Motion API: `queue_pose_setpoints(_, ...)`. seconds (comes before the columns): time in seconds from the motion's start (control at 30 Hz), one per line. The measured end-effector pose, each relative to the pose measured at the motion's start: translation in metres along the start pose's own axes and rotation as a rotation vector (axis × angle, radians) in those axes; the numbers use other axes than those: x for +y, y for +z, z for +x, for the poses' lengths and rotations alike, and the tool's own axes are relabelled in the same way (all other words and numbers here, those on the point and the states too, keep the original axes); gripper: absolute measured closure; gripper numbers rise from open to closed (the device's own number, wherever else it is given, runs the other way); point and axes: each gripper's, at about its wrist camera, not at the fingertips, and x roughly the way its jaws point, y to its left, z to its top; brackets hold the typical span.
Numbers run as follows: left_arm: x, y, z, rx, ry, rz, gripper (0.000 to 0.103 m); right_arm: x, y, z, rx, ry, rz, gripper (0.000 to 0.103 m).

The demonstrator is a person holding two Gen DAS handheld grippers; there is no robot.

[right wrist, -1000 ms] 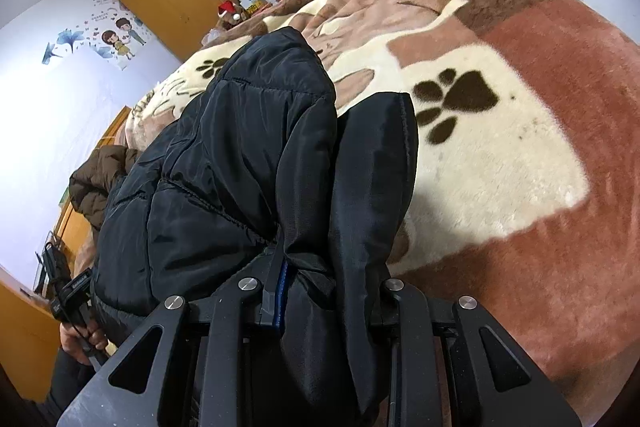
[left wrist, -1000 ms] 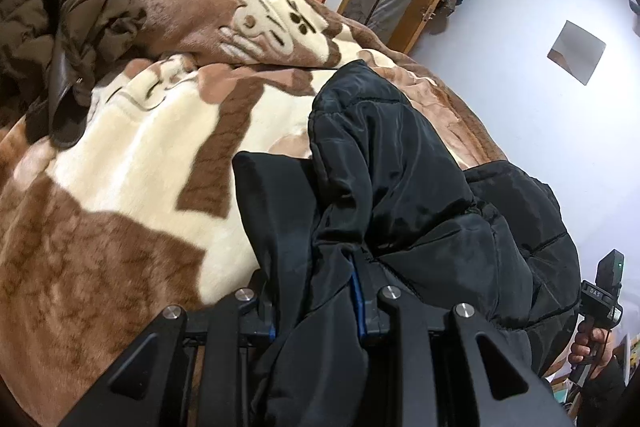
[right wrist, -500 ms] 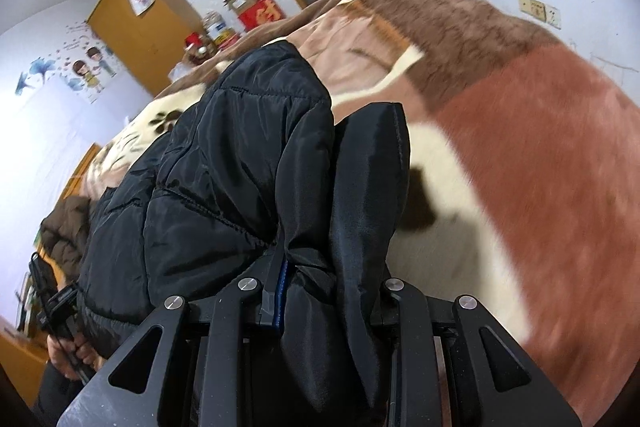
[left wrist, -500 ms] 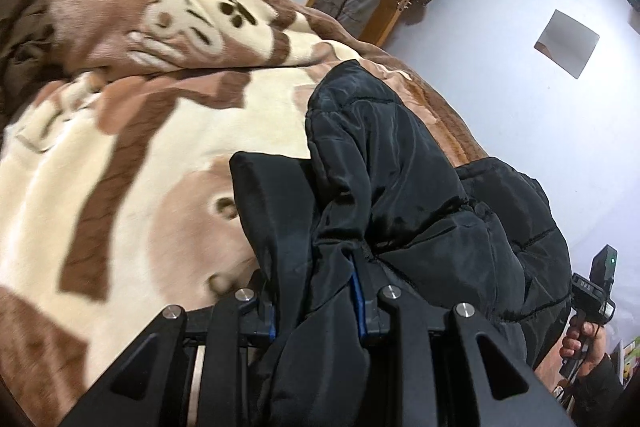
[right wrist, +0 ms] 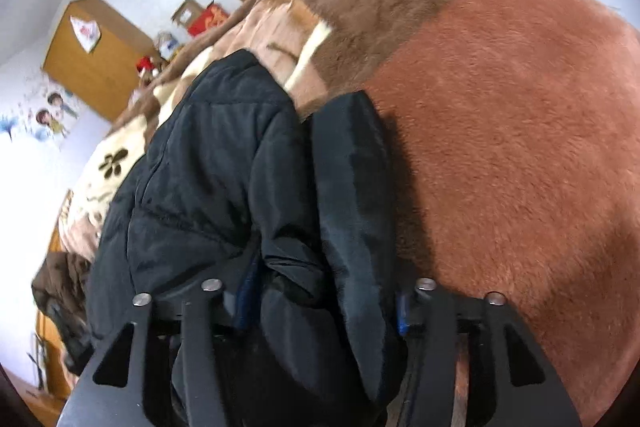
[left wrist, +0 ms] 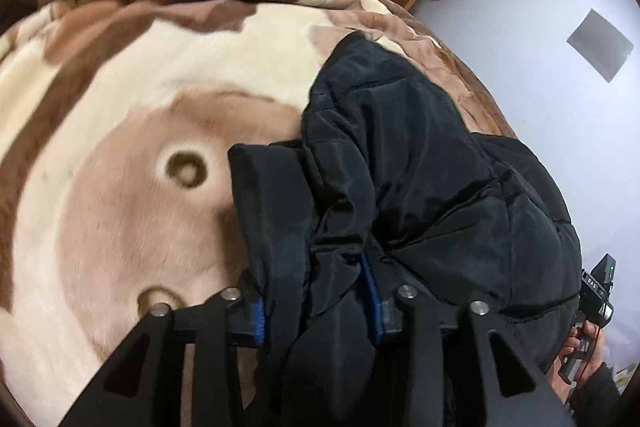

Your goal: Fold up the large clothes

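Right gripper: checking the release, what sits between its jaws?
Folds of the black jacket, in the right wrist view; the right gripper has just been opening.

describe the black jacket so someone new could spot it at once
A plush brown and cream blanket covers the bed. On it, near the wall side, lies the black jacket, bunched up. It is the only glossy, quilted black thing there; the other coat is brown.

The jacket (left wrist: 420, 187) lies on the blanket (left wrist: 120, 147), running from the left gripper (left wrist: 316, 307) towards one o'clock. In the right wrist view the jacket (right wrist: 224, 187) fills eleven o'clock of the right gripper (right wrist: 320, 303), with blanket (right wrist: 500, 147) at two o'clock and a wardrobe (right wrist: 96, 67) behind at ten
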Motion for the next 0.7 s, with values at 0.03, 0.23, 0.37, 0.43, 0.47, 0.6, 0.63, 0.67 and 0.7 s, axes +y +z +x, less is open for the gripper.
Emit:
queue_pose_setpoints(0.03, 0.003, -0.001, -0.003, 0.003, -0.004, -0.010, 0.057, 0.002, 0.000, -0.004, 0.002, -0.010, -0.002, 0.048)
queue_pose_setpoints(0.23, 0.001, 0.004, -0.036, -0.023, 0.029, -0.005, 0.057, 0.020, 0.005, -0.055, -0.106, -0.112, -0.067, 0.048)
queue_pose_setpoints(0.37, -0.011, 0.013, -0.071, -0.144, 0.071, 0.011, 0.059, 0.051, 0.001, -0.082, -0.213, -0.139, -0.171, 0.048)
queue_pose_setpoints(0.43, -0.024, 0.023, -0.072, -0.155, 0.047, 0.028, 0.059, 0.070, 0.002, -0.072, -0.193, -0.143, -0.236, 0.048)
queue_pose_setpoints(0.47, -0.030, 0.030, -0.067, -0.152, 0.046, 0.053, 0.059, 0.081, 0.002, -0.061, -0.170, -0.154, -0.276, 0.048)
queue_pose_setpoints(0.6, -0.062, 0.041, -0.031, -0.095, 0.049, 0.154, 0.059, 0.090, 0.008, -0.015, -0.093, -0.197, -0.322, 0.048)
queue_pose_setpoints(0.63, -0.064, 0.042, -0.018, -0.075, 0.071, 0.172, 0.059, 0.085, 0.011, -0.005, -0.079, -0.208, -0.314, 0.048)
queue_pose_setpoints(0.67, -0.063, 0.044, -0.008, -0.063, 0.093, 0.182, 0.059, 0.077, 0.013, 0.004, -0.064, -0.211, -0.297, 0.048)
queue_pose_setpoints(0.7, -0.060, 0.043, 0.002, -0.051, 0.106, 0.184, 0.058, 0.071, 0.013, 0.009, -0.060, -0.213, -0.285, 0.048)
